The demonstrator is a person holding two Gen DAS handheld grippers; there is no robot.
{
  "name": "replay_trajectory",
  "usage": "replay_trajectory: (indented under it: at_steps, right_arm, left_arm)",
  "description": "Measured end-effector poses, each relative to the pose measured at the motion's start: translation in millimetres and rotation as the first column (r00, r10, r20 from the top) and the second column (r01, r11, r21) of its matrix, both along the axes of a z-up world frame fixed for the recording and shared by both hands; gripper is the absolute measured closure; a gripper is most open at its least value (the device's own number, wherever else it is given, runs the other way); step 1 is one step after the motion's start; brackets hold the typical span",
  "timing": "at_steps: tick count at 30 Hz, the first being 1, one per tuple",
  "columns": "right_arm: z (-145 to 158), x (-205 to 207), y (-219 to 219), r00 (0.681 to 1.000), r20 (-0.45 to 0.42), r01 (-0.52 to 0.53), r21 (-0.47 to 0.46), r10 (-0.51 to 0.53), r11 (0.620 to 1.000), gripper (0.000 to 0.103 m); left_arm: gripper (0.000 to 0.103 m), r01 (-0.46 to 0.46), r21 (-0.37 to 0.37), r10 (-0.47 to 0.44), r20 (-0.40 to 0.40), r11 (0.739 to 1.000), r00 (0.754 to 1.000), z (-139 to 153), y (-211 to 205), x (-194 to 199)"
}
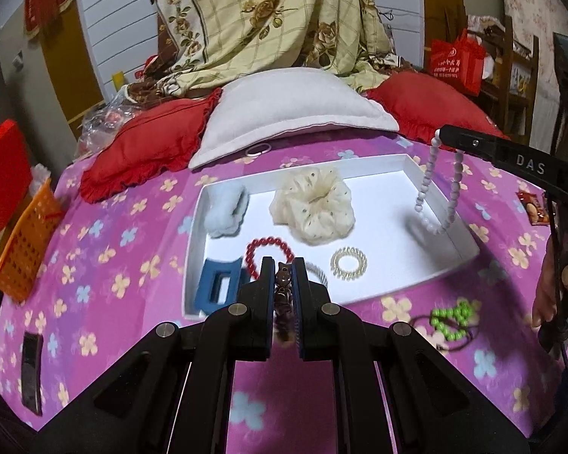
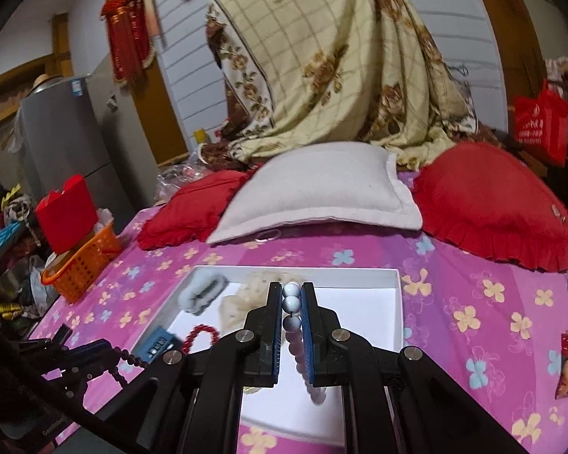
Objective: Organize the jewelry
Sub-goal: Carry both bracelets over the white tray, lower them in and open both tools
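Jewelry tray: shallow white rectangular tray (image 1: 431, 185) lying flat on the bed, open side up.
In the tray: pale blue fluffy hair clip (image 1: 225, 208), cream dotted fabric scrunchie (image 1: 314, 208), red bead bracelet (image 1: 270, 251), dark blue rectangular claw clip (image 1: 217, 287), clear coiled hair tie (image 1: 348, 263).
Outside the tray: green bead bracelet (image 1: 452, 319) on the sheet just beside the tray's near right corner.
Bed: pink sheet with a flower print (image 1: 113, 265); a white pillow (image 1: 295, 109) lies between two red frilled cushions at the head, with a cream floral blanket (image 1: 276, 19) draped behind them.
Room: orange plastic basket (image 2: 83, 265) at the left edge of the bed, grey refrigerator (image 2: 56, 143) further back, red bag (image 2: 541, 125) at right.
Left tongs (image 1: 283, 268): pressed together on a dark brown bead string (image 1: 283, 291), held above the tray's near edge.
Right tongs (image 2: 292, 295): pinching a white bead necklace (image 2: 292, 304); in the left wrist view the loop dangles from them over the tray's right side.
Right hand (image 1: 560, 283): fingers wrapped on the handle at the frame's right edge.
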State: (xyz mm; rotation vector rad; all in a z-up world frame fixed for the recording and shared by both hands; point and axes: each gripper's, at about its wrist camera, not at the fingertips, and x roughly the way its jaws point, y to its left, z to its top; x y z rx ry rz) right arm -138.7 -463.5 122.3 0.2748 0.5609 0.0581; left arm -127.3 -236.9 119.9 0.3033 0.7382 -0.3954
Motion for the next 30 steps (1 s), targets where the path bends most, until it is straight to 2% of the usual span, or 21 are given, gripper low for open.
replay_trajectory:
  at_steps: [11,24,30]
  right_arm:
    - [-24.1,36.7,-35.1,0.998,-0.061,0.035,0.03,-0.033,0.999,0.094]
    - [-32.8,61.5,-46.9,0.996,-0.085,0.024,0.058,-0.019,0.998,0.094]
    - [-46.1,70.3,-49.1,0.99,-0.141,0.03,0.067,-0.021,0.997,0.094]
  left_arm:
    - [0.096,0.04,0.035,-0.04,-0.006,0.999,0.999,-5.9,-63.7,39.0]
    - [0.096,0.045,-0.008,-0.046,-0.114,0.999,0.992,-17.9,-128.8,111.2]
    - [0.096,0.046,0.032,-0.041,-0.141,0.998,0.989,-37.0,-149.6,129.7]
